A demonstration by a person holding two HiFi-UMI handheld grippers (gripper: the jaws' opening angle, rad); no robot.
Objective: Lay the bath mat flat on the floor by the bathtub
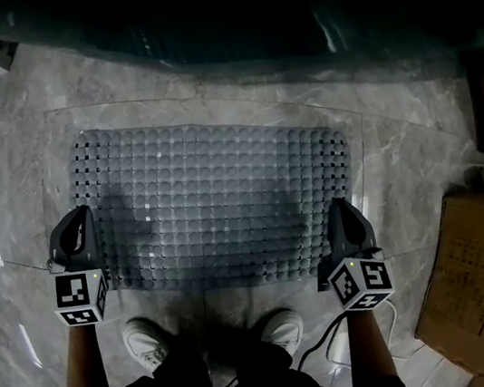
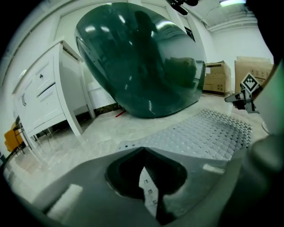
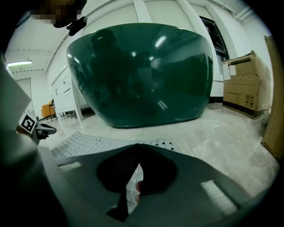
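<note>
The grey bath mat (image 1: pixel 216 201) with round bumps and small holes lies spread flat on the marble floor, right in front of the dark green bathtub (image 1: pixel 240 14). My left gripper (image 1: pixel 79 234) sits at the mat's near left corner, my right gripper (image 1: pixel 340 217) at its near right corner. In the left gripper view the jaws (image 2: pixel 148 190) stand closed with a thin strip of mat pinched between them, and the mat (image 2: pixel 208 133) stretches off to the right. The right gripper (image 3: pixel 131 186) likewise holds a sliver of mat, with the rest of the mat (image 3: pixel 84 144) lying to its left.
A cardboard box (image 1: pixel 481 277) stands on the floor at the right, with more boxes (image 3: pixel 246 84) by the wall. A white cabinet (image 2: pixel 44 97) stands left of the tub (image 2: pixel 142 62). The person's white shoes (image 1: pixel 147 342) are just behind the mat's near edge, with a cable (image 1: pixel 326 339) beside them.
</note>
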